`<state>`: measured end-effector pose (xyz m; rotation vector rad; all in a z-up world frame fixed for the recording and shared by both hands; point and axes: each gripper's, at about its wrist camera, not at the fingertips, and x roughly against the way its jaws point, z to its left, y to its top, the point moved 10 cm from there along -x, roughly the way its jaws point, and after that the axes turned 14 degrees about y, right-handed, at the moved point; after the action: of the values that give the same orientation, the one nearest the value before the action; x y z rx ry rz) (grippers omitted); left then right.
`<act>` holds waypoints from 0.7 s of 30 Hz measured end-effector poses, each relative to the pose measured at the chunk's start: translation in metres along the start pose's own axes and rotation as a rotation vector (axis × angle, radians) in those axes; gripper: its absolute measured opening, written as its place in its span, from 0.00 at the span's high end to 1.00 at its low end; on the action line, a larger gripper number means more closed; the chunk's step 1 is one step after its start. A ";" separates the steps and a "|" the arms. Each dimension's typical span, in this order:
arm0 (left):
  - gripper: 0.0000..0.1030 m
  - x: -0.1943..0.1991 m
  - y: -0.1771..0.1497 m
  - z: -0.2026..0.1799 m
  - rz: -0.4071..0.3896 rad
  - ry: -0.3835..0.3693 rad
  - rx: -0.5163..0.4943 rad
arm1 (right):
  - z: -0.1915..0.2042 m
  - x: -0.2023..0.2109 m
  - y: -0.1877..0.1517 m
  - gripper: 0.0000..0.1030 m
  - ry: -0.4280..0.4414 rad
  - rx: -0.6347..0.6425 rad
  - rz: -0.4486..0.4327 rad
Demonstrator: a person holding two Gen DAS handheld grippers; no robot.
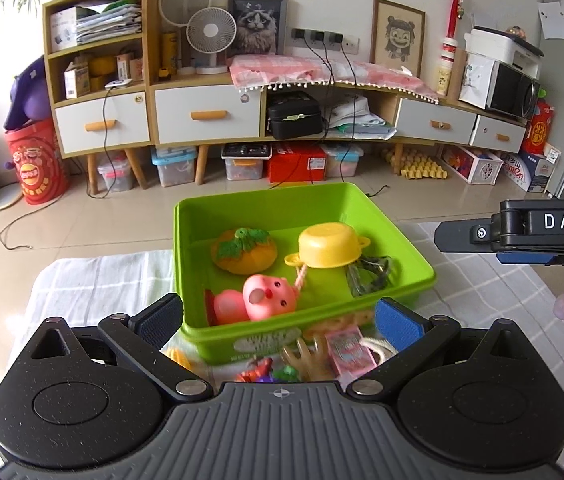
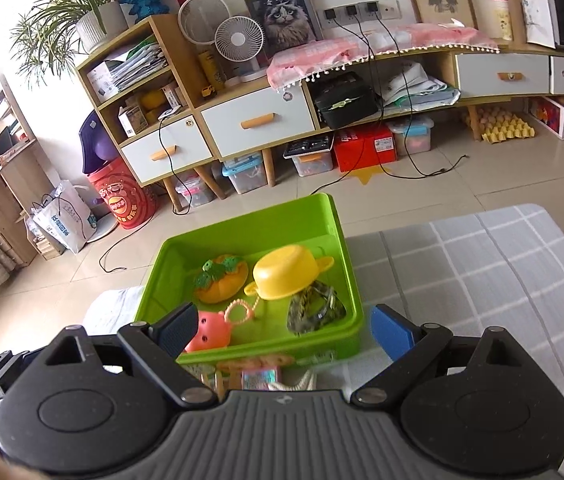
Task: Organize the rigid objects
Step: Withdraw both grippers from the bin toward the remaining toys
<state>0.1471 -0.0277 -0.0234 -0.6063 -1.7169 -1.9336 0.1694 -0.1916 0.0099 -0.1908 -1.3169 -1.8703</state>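
Small toys are lying loose on the checked cloth [image 1: 94, 276] of the counter, a pink card box [image 1: 349, 349] nearest, just before the green bin [image 1: 397, 236]. Both the left gripper [image 1: 278, 320] and right gripper [image 2: 285, 330] are hovering with jaws spread wide, gripping nothing. Inside the bin are sitting a pink pig [image 1: 268, 296], an orange pumpkin [image 1: 244, 250] and a yellow pot [image 1: 327, 245].
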 end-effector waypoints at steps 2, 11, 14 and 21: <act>0.02 0.006 -0.005 0.000 0.000 -0.007 0.002 | -0.001 0.007 -0.006 0.25 -0.005 0.007 -0.001; 0.02 0.025 -0.035 -0.002 0.006 -0.055 0.039 | -0.007 0.028 -0.035 0.25 -0.022 0.030 0.008; 0.02 0.027 -0.045 -0.002 0.016 -0.071 0.063 | -0.009 0.033 -0.045 0.25 -0.023 0.030 0.011; 0.02 0.030 -0.067 -0.010 0.004 -0.109 0.002 | -0.015 0.036 -0.068 0.25 -0.039 0.042 0.055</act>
<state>0.0823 -0.0328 -0.0582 -0.7257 -1.7812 -1.9280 0.1034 -0.2156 -0.0260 -0.2402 -1.3623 -1.7994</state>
